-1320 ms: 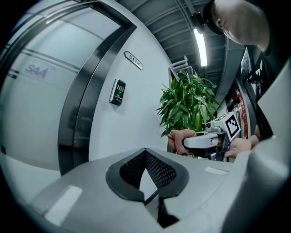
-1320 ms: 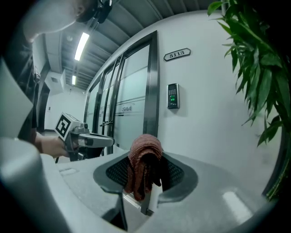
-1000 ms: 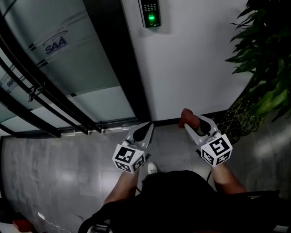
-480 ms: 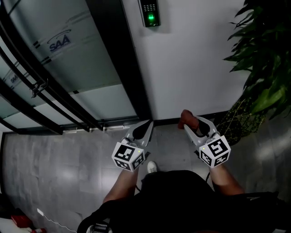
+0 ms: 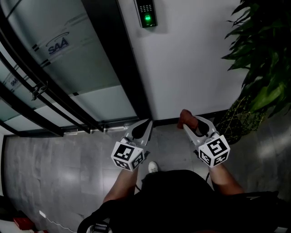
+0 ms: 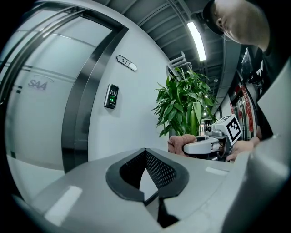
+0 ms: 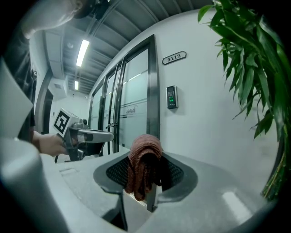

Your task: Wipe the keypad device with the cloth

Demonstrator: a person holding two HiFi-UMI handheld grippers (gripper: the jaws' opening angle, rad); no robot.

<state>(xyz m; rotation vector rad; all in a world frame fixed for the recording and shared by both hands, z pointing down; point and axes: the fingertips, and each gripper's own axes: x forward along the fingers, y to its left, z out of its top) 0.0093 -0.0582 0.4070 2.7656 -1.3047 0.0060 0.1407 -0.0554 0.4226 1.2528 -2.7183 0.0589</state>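
Head view: left gripper (image 5: 146, 126) has its jaws pressed together with nothing in them, tips toward the wall base. The right gripper (image 5: 189, 123) is just beside it, a reddish-brown cloth (image 5: 185, 117) bunched at its tips. The keypad device (image 5: 146, 12) is on the white wall, well above and ahead of both grippers, green light on, nothing touching it. A plant (image 5: 261, 59) is to the right of the right gripper, a glass door (image 5: 59, 68) to the left of the left gripper.

Left gripper view: jaw tips meet, nothing between them. The keypad device is up and left of the jaws, well apart. The right gripper, with the cloth, is off to the right.

Right gripper view: jaws pinch the cloth, which is folded and hangs down between the pads. The keypad device is above the jaws, slightly right, well apart. The left gripper is off to the left.
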